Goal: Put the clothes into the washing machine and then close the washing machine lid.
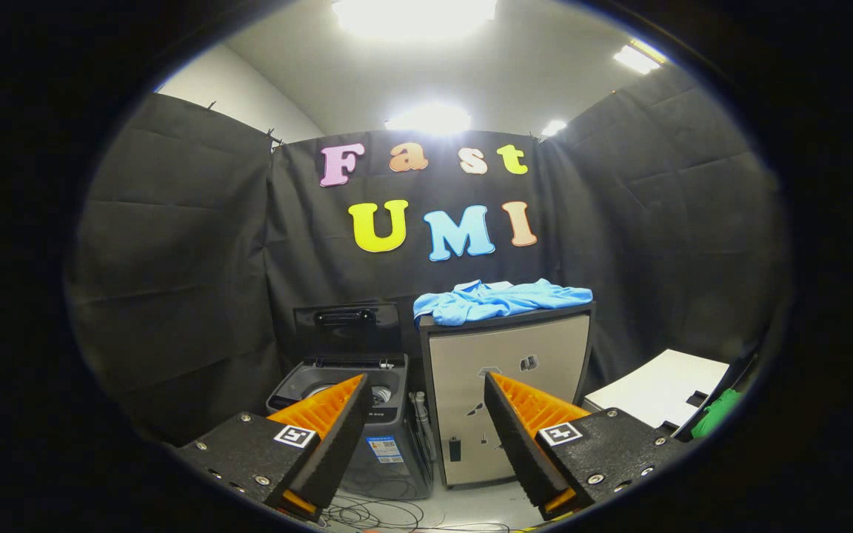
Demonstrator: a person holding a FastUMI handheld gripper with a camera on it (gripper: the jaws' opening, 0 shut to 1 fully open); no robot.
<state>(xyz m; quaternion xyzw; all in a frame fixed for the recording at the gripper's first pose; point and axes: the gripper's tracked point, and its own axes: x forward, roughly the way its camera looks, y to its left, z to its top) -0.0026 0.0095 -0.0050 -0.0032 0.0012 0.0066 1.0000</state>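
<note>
Spread wide, the tongs (425, 414) hold nothing, their two fingers standing well apart over the floor. Beyond them and higher up, a light blue garment (497, 300) lies crumpled on top of a beige cabinet (504, 385), which stands straight ahead, showing between the two fingers. Just beside that cabinet, behind the left finger, sits the washing machine (367, 414), a dark top-loader with its lid (346, 326) raised upright against the booth wall. Its drum opening is partly hidden by the left finger, so whether anything lies inside cannot be told. A grey hose (420, 422) runs down in the gap between machine and cabinet. Loose cables (382, 511) trail on the pale floor just ahead of the fingers. Off beyond the right finger is a white tabletop (660, 385) with something green (719, 411) at its near edge. Bright ceiling lights (426, 118) glare above the black cloth walls.
</note>
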